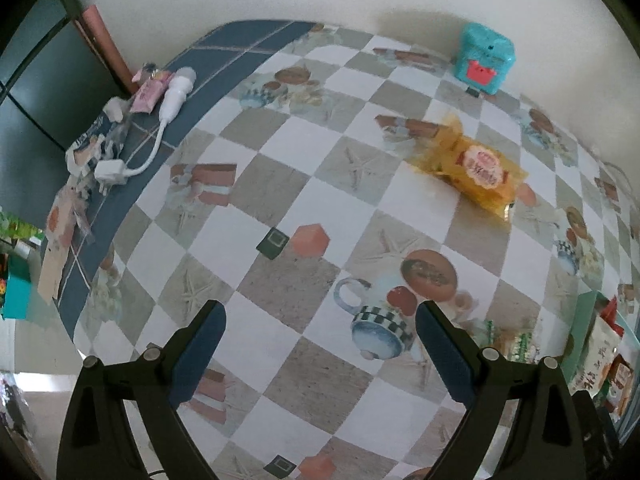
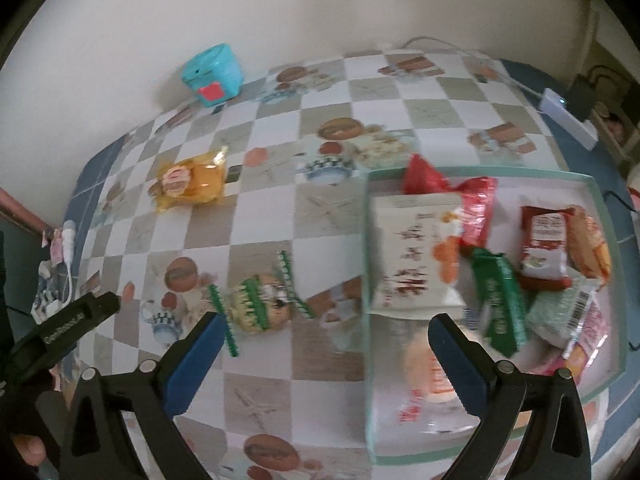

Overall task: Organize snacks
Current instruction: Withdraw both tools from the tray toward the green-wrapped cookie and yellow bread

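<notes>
In the right wrist view a pale green tray holds several snack packs, among them a white pack, a red pack and a green pack. My right gripper is open above the tray's left rim, nothing between its fingers. A clear snack with green trim lies on the table just beyond its left fingertip. A yellow snack pack lies farther back. My left gripper is open over bare tablecloth, the yellow snack pack ahead to its right. The tray shows at the right edge.
A teal box stands at the wall. A white power strip and cable lie at the back right. A white charger, its plug and small wrappers lie on the blue table border at the left edge.
</notes>
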`<state>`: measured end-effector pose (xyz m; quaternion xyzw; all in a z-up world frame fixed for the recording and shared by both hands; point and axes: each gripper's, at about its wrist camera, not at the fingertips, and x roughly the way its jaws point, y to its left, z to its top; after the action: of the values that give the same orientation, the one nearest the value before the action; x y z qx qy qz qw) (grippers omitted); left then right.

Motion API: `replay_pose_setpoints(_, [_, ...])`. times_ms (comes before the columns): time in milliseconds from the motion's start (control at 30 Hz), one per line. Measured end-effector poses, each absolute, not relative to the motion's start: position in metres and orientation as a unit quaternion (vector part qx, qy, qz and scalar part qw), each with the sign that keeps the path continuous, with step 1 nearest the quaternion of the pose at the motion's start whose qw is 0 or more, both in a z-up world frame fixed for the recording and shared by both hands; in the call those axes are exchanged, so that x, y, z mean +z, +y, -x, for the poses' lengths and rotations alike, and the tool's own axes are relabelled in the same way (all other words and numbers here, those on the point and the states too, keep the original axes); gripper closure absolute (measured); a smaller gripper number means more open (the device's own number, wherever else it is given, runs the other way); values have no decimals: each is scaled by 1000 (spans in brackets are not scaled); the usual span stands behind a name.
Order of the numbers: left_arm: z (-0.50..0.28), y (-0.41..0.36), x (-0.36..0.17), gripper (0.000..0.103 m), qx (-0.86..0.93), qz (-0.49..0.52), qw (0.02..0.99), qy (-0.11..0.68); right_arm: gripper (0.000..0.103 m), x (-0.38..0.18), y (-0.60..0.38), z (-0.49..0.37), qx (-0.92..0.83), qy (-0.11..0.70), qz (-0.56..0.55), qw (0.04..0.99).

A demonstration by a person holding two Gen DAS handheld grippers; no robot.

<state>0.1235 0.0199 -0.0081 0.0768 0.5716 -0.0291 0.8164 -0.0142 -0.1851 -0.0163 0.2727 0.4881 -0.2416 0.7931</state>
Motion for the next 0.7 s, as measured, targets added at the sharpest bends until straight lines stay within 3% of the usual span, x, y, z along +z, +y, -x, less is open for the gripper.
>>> replay_pose_setpoints(367, [-136, 25, -22, 7, -33, -60, 801, 595, 1, -32, -169, -18, -201, 492, -265, 805])
replay_pose_setpoints(700, [-147, 27, -35, 7, -31, -54, 788, 612, 12, -46, -154, -39, -172, 506, -241, 810])
